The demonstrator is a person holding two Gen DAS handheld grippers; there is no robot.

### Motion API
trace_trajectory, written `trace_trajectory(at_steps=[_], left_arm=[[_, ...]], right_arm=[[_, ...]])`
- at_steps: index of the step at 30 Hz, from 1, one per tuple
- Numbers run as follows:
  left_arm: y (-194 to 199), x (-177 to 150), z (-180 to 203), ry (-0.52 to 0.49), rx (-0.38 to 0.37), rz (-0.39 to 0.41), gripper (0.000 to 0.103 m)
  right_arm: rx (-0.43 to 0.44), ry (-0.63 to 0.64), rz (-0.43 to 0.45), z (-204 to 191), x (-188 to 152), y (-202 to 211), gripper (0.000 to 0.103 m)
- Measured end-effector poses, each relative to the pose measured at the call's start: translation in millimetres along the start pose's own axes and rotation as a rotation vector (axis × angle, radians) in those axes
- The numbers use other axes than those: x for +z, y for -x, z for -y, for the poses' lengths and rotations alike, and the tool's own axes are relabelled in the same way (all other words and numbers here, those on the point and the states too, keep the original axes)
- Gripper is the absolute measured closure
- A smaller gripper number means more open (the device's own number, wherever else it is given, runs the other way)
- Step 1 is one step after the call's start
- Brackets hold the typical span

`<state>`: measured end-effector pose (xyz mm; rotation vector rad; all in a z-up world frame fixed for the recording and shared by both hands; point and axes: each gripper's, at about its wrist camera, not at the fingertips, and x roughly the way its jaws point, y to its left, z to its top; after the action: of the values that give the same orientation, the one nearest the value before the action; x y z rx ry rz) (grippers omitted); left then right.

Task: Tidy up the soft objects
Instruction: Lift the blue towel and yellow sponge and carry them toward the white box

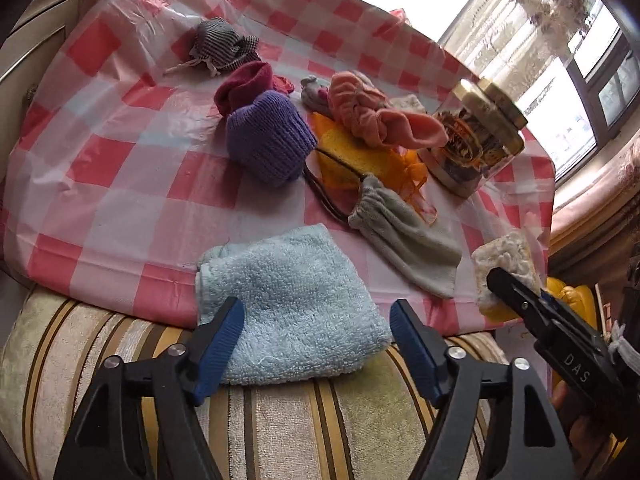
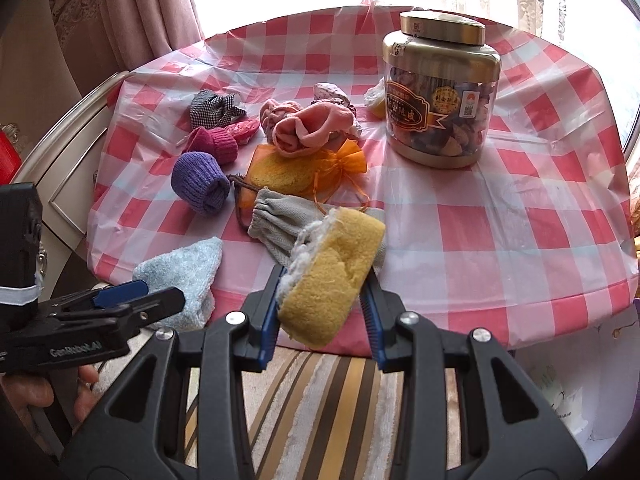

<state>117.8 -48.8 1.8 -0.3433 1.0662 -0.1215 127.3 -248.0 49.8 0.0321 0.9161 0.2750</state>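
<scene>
The right gripper clamps a yellow sponge with a white fleecy face between its 2 blue pads, lifted over the near edge of a round table covered in pink-and-white checks. The left gripper hangs with its jaws spread wide on either side of a light blue towel, gripping nothing; the towel lies half on the table edge, half on a striped cushion. Beyond the sponge lie a grey drawstring pouch, a purple knitted roll, a maroon roll, an orange mesh bag and pink cloth, clustered together. A gold-lidded jar stands to their right.
</scene>
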Motion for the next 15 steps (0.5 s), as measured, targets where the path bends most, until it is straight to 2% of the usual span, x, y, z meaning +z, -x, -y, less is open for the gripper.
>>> trace_trajectory(at_steps=[3, 5, 6, 7, 8, 9, 12, 15], left_arm=[[-19.5, -0.8, 19.1, -0.114, 0.095, -0.089, 0.021], [-27.1, -3.8, 29.2, -0.177, 0.140, -0.100, 0.024], [-29.5, -4.9, 30.6, -0.188, 0.155, -0.105, 0.044], [-30.2, -5.4, 30.0, -0.188, 0.174, -0.104, 0.056], [-28.4, -5.2, 28.5, -0.181, 0.177, -0.097, 0.061], [-26.3, -5.3, 26.7, -0.176, 0.167, -0.092, 0.070], [-17.7, -6.0, 24.7, -0.169, 0.140, -0.063, 0.078], [-5.7, -6.9, 31.4, -0.192, 0.113, -0.015, 0.081]], right_arm=[[0.001, -0.002, -0.008, 1.7, -4.2, 3.5, 0.063], [-0.003, -0.003, -0.006, 3.4, -6.0, 6.9, 0.063], [-0.004, -0.005, -0.006, 4.9, -7.3, 8.8, 0.063], [-0.004, -0.008, -0.006, 6.8, -8.5, 10.5, 0.063], [-0.004, -0.012, -0.007, 8.9, -9.9, 12.0, 0.063], [-0.004, -0.015, -0.007, 10.9, -11.3, 13.5, 0.063], [-0.008, -0.023, -0.010, 16.6, -15.1, 17.8, 0.063], [-0.016, -0.026, -0.006, 21.7, -18.2, 23.6, 0.063]])
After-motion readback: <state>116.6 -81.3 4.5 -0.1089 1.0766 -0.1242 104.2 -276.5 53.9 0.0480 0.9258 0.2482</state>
